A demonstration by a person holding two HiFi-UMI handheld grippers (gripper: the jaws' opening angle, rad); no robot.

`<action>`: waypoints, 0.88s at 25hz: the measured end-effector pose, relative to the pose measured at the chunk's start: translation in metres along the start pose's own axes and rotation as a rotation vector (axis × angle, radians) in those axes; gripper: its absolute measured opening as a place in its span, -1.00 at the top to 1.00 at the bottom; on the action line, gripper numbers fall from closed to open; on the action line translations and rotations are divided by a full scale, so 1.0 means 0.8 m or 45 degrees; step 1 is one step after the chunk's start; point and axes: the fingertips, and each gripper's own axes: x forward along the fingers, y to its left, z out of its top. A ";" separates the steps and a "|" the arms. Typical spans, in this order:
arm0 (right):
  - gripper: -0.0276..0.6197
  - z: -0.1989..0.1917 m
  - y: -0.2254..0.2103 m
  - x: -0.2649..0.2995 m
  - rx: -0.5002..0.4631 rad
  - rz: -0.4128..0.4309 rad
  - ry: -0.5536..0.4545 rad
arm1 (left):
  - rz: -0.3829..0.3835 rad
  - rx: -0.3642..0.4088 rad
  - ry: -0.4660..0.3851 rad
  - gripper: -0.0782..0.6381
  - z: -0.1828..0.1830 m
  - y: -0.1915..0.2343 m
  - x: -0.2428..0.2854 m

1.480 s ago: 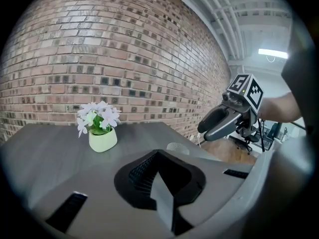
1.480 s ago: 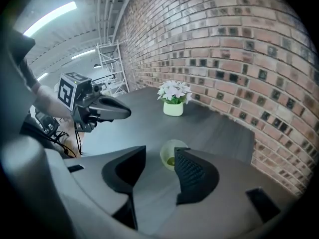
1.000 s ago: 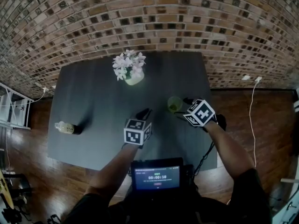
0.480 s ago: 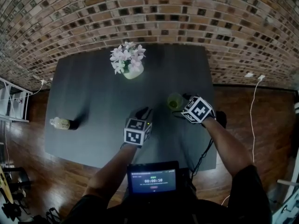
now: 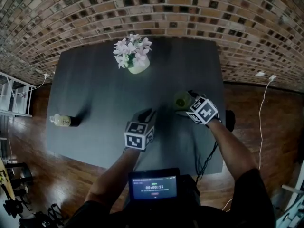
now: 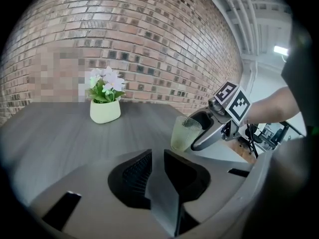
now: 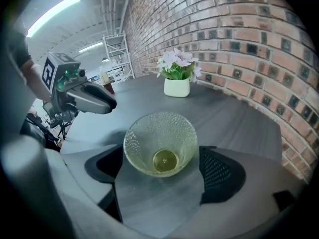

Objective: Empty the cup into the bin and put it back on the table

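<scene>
Head view: a dark surface [image 5: 104, 103] stands before a brick wall [image 5: 152, 8], with both grippers over its near half.
Cup [image 5: 181, 100]: pale green, dimpled and see-through. It stands upright on the surface toward the right edge, and the right gripper view shows nothing inside it down to the round base [image 7: 160, 143].
Right gripper [image 5: 186, 103]: jaws spread wide, having just been opening. The cup stands between them, a pad just beside its rim on either side.
Left gripper [image 5: 146, 114]: near the middle of the front edge, apart from the cup. Its jaws stand only a narrow slit apart, with nothing but bare surface showing between them [image 6: 156, 168].
Flower pot [image 5: 135, 63]: white with pink blossoms, upright near the far edge.
Bottle [image 5: 61, 120]: lies on its side at the left edge.
Screen [image 5: 154, 186]: lit, at the person's chest.
</scene>
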 end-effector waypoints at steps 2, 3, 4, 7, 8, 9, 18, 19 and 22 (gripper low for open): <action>-0.60 0.003 0.000 0.001 0.014 0.014 -0.044 | -0.005 -0.002 -0.008 0.58 0.000 -0.001 -0.002; -0.60 0.005 0.001 0.002 0.020 0.019 -0.069 | -0.009 -0.004 -0.015 0.58 0.000 -0.002 -0.002; -0.60 0.008 0.000 0.002 0.025 0.019 -0.096 | -0.012 -0.005 -0.022 0.58 0.001 -0.003 -0.004; -0.60 0.009 -0.003 0.007 0.028 0.012 -0.154 | -0.024 -0.004 -0.041 0.58 0.003 -0.008 -0.009; -0.60 0.007 -0.002 0.010 0.026 0.016 -0.161 | -0.028 -0.003 -0.043 0.58 0.003 -0.009 -0.010; -0.60 0.006 -0.001 0.013 0.024 0.019 -0.170 | -0.031 -0.003 -0.044 0.58 0.003 -0.011 -0.011; -0.60 0.026 -0.002 0.017 0.061 -0.019 -0.407 | 0.032 0.000 -0.038 0.58 -0.008 0.009 -0.029; -0.60 0.027 -0.003 0.015 0.075 -0.023 -0.442 | 0.034 -0.003 -0.035 0.58 -0.010 0.010 -0.031; -0.60 0.034 -0.004 0.007 0.079 -0.036 -0.551 | 0.037 -0.013 -0.035 0.58 -0.014 0.011 -0.035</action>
